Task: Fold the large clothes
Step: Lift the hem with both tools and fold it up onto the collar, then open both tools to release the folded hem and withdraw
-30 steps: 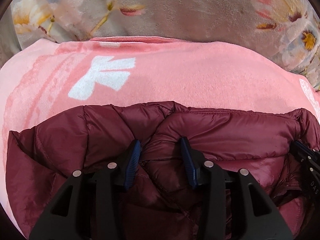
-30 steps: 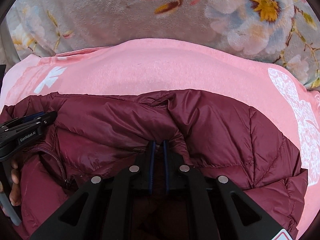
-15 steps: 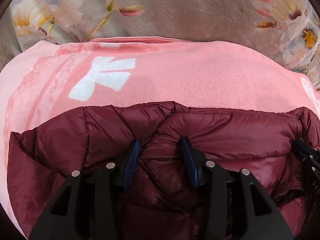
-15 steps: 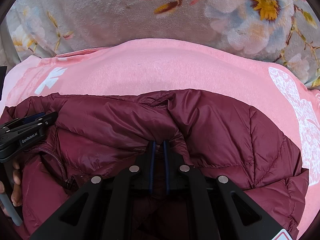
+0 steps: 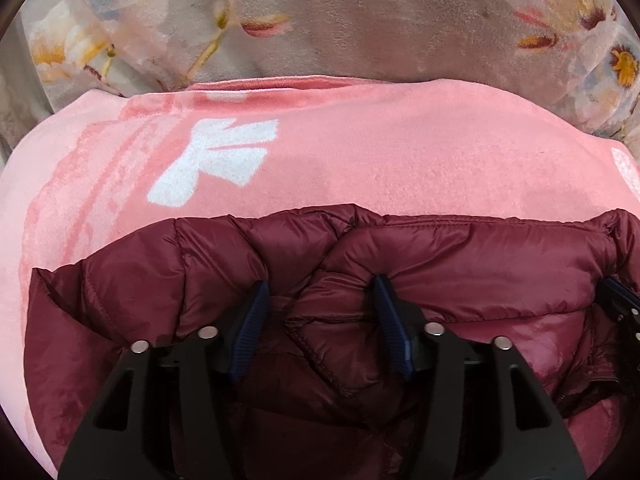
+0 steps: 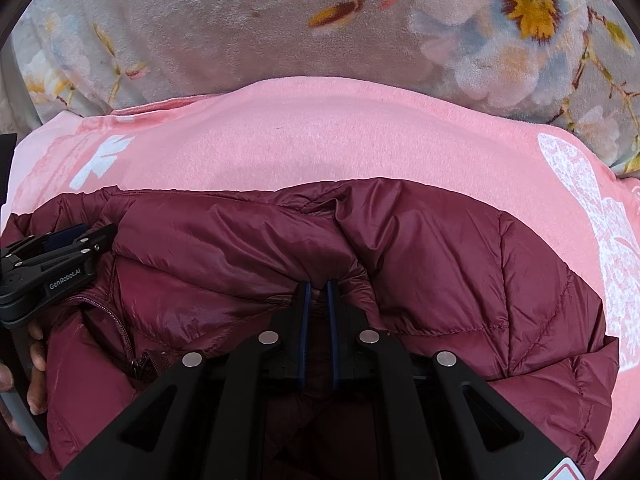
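left claw (image 5: 320, 300) wide open, blue pads (image 5: 250, 328) pressed into bunched fold of maroon puffer jacket (image 5: 460, 264), fabric bulging between them, not pinched. right claw (image 6: 317, 292) nearly closed, thin jacket fold clamped between pads. jacket lies under and ahead of both claws on pink blanket (image 6: 320, 136); floral grey cover (image 6: 200, 20) beyond. zipper (image 6: 138, 364) left of right claw.

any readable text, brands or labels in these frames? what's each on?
"GenRobot.AI": white print on the side of the left gripper, right wrist view.
Sticker corner on the right gripper: cropped, unreadable.
White shape on the pink blanket: a pattern, not lettering.
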The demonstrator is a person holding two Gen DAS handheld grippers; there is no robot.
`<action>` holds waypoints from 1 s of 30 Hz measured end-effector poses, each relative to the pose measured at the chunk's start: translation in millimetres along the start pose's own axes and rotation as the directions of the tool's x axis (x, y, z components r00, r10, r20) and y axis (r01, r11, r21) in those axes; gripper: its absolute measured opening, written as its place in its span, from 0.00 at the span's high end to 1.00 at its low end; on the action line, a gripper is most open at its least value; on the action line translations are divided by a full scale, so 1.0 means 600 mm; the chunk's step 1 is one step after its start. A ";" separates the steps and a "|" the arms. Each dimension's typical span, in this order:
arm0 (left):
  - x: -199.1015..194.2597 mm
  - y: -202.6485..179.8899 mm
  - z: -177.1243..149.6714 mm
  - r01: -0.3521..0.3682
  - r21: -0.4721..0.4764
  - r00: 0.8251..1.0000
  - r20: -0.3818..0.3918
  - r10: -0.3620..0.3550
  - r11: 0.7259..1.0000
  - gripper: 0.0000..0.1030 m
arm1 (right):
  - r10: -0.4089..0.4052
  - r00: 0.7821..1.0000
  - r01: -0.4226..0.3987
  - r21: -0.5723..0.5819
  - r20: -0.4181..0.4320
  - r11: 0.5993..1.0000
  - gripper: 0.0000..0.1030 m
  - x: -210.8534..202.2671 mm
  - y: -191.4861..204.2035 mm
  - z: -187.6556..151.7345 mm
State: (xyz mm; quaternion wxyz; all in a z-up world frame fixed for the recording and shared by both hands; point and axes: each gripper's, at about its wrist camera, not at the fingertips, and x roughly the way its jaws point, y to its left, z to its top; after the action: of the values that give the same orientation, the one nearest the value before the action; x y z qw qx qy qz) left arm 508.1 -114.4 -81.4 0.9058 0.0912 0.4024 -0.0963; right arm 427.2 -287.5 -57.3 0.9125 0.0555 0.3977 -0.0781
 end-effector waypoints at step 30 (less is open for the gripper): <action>-0.414 0.371 -0.517 0.162 -0.341 0.959 -0.168 -0.229 0.926 0.12 | 0.136 0.991 -0.127 0.406 0.006 0.905 0.35 -0.528 -0.221 -0.613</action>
State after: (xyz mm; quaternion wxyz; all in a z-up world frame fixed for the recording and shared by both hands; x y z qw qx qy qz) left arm 179.3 201.0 -81.3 0.8479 -0.0900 0.5108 -0.1095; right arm -74.0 -326.6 -79.4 0.8798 0.2712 0.3783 -0.0966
